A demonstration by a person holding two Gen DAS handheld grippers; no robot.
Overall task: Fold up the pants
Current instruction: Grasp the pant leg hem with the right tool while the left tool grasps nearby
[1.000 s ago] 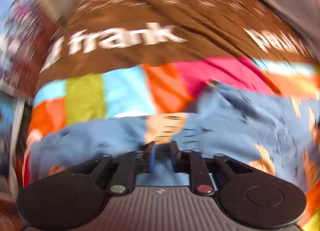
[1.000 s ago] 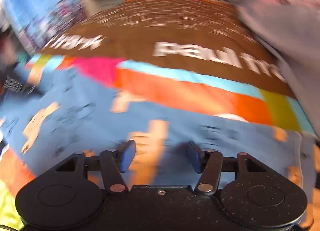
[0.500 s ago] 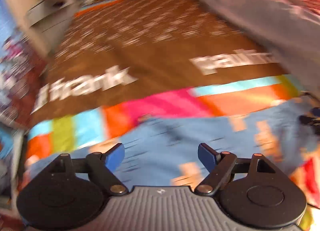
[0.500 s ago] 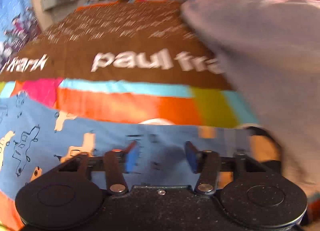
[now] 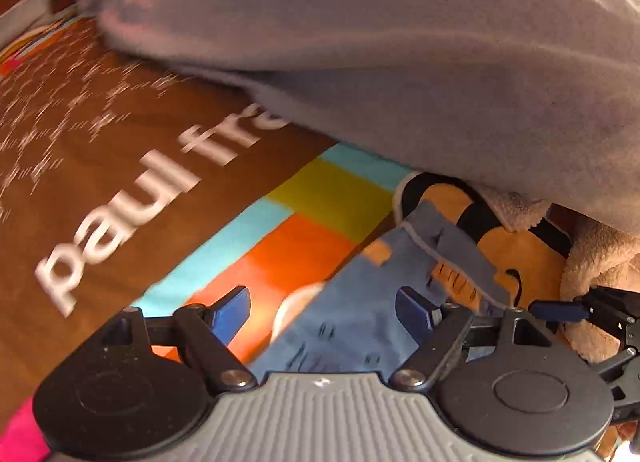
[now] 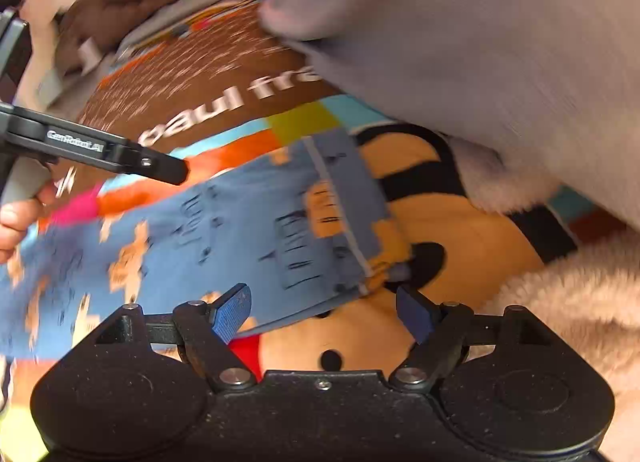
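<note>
Our right gripper (image 6: 324,312) has just been spreading, nothing pinched; our left gripper (image 5: 324,312) stands spread too. The blue pants (image 6: 224,238) lie just ahead of both, on the brown blanket (image 5: 120,149). Beyond hangs a grey cloth (image 5: 400,53).

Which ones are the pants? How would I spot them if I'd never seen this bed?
Find the big brown bedspread with white letters and a stripe of bright colour blocks. On that stripe, beside the grey blanket, lie the pants. They are the only blue cloth, dotted with little orange and black pictures, and one end rests on an orange-and-black plush toy.
</note>
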